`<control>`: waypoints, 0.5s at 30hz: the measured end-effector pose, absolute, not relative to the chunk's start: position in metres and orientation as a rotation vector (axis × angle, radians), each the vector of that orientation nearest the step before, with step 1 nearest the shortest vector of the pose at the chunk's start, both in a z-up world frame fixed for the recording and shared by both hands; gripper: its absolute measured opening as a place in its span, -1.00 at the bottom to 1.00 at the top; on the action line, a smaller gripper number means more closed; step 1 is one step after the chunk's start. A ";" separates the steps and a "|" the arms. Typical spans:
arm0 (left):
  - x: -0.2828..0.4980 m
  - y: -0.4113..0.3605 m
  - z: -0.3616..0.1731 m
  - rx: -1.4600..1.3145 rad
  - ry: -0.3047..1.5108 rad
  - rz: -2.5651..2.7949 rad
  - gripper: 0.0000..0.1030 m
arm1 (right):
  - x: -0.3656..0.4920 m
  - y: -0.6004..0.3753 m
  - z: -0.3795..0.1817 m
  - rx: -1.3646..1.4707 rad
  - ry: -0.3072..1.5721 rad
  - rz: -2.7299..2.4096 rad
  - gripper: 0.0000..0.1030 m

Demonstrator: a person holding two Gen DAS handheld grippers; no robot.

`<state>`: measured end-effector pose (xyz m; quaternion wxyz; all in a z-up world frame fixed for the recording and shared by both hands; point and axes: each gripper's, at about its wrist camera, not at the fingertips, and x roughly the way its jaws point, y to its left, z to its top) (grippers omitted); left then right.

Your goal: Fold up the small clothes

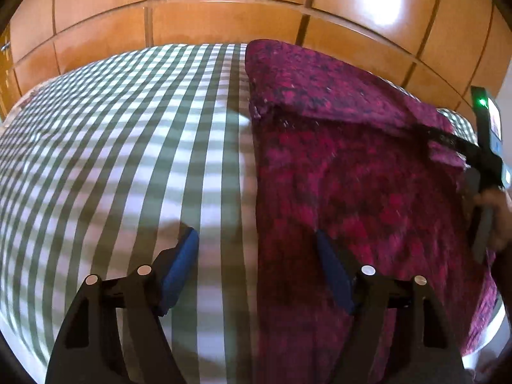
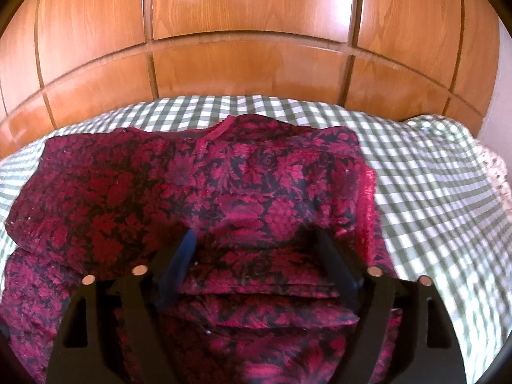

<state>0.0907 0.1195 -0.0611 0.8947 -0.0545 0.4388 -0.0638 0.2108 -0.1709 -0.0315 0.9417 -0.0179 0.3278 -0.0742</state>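
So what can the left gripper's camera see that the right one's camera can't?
Only the left wrist view shows the other gripper's body with its green light at the far right edge, and a wide bare stretch of checked bedsheet.

Only the right wrist view shows the garment's neckline and the stacked folds between the fingers.

Both show the red floral garment, the sheet, the wooden wardrobe panels, and open blue-padded fingers.
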 end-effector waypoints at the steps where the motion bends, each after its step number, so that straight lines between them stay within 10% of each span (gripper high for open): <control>1: 0.085 0.120 -0.061 -0.117 0.913 -0.136 0.44 | 0.207 -0.171 -0.030 -0.036 0.672 -0.150 0.73; 15: 0.041 0.113 -0.062 -0.053 0.882 -0.130 0.44 | 0.104 -0.232 -0.043 0.111 0.800 -0.113 0.96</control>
